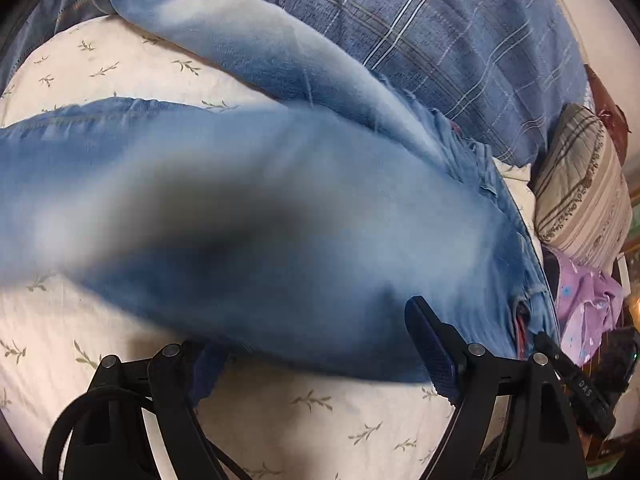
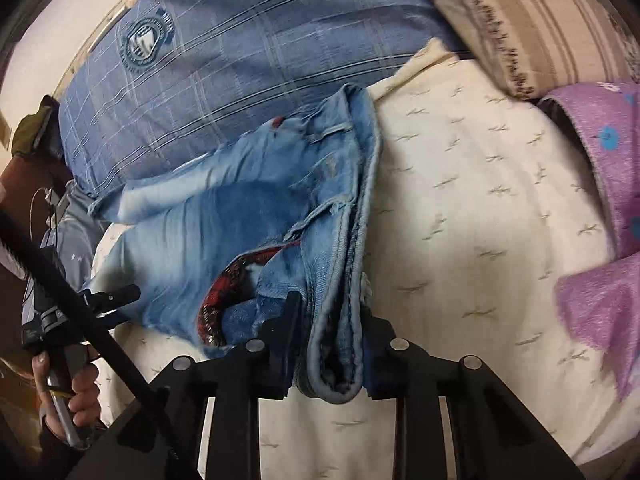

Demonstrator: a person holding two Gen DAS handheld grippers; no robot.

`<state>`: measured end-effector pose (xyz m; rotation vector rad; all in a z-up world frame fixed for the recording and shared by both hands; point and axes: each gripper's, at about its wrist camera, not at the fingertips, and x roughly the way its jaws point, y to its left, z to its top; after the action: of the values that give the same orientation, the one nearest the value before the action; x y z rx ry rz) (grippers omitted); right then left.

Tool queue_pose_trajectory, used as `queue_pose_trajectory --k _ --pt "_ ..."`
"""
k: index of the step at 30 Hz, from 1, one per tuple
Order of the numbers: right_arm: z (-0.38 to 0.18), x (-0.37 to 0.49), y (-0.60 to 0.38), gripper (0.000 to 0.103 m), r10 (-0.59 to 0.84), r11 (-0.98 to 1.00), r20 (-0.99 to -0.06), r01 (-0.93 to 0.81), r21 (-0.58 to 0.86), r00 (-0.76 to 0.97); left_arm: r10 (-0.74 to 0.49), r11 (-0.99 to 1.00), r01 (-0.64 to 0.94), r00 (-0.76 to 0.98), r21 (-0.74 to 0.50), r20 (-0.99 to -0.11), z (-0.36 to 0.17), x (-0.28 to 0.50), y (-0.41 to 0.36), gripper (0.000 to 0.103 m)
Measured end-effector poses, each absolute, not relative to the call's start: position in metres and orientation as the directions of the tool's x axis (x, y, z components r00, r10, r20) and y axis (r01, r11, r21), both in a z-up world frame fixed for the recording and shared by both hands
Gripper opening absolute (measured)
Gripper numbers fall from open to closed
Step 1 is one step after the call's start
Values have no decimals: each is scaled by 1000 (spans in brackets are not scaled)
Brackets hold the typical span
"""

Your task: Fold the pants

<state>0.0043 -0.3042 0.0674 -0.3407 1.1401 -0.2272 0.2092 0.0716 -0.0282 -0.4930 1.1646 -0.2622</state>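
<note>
Faded blue jeans (image 1: pixel 280 208) lie on a white leaf-print bed sheet (image 1: pixel 320 420), one leg (image 1: pixel 224 32) running off to the upper left. My left gripper (image 1: pixel 312 332) stands open and wide at the near edge of the denim; its left finger is partly under the cloth and its pads do not press on it. In the right wrist view, my right gripper (image 2: pixel 330 302) is shut on the bunched waistband (image 2: pixel 340 320) of the jeans (image 2: pixel 224 216), whose red plaid lining (image 2: pixel 236 280) shows. The left gripper (image 2: pixel 108 296) and the hand (image 2: pixel 76 396) holding it appear at the left.
A blue plaid pillow (image 1: pixel 440 40) (image 2: pixel 240 60) lies right behind the jeans. A striped beige pillow (image 1: pixel 580 200) (image 2: pixel 540 12) and a purple flowered cloth (image 2: pixel 608 208) (image 1: pixel 588 304) sit to the right. Bare sheet (image 2: pixel 480 220) lies right of the waistband.
</note>
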Motion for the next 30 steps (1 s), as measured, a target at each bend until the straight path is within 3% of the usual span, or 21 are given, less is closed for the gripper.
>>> queue_pose_trajectory --k 1,2,3,4,9,14,18,21,25,30 --pt "66 6 -309 25 -364 921 -846 16 -389 390 -424 873 -66 384 -483 -820 -28 213 70 76" --pt "64 7 -313 25 -374 919 -847 24 -394 377 -372 893 -95 398 -441 -839 -28 215 69 55" --pt "56 8 -318 25 -388 915 -853 36 -401 349 -312 914 -120 405 -389 -859 -29 218 69 26" --pt "51 9 -319 25 -407 907 -850 37 -419 336 -255 929 -149 408 -340 -877 -30 220 69 19" --pt "53 5 -301 25 -442 880 -811 11 -474 382 -251 927 -164 399 -338 -882 -28 213 74 6" --pt "93 -13 -291 25 -388 902 -809 2 -431 441 -299 923 -94 436 -374 -849 10 162 75 7" --pt "71 -12 -297 27 -463 869 -808 11 -494 364 -263 947 -83 353 -310 -898 -39 154 66 11" --pt "46 -7 -309 42 -547 826 -791 21 -563 274 -297 933 -58 438 -356 -848 -49 144 70 18" --pt "60 -15 -295 70 -558 808 -748 32 -588 359 -283 925 -74 519 -373 -806 -47 128 85 35" --pt "74 -33 -264 72 -568 775 -677 28 -631 469 -240 947 -49 545 -317 -803 -54 108 70 40"
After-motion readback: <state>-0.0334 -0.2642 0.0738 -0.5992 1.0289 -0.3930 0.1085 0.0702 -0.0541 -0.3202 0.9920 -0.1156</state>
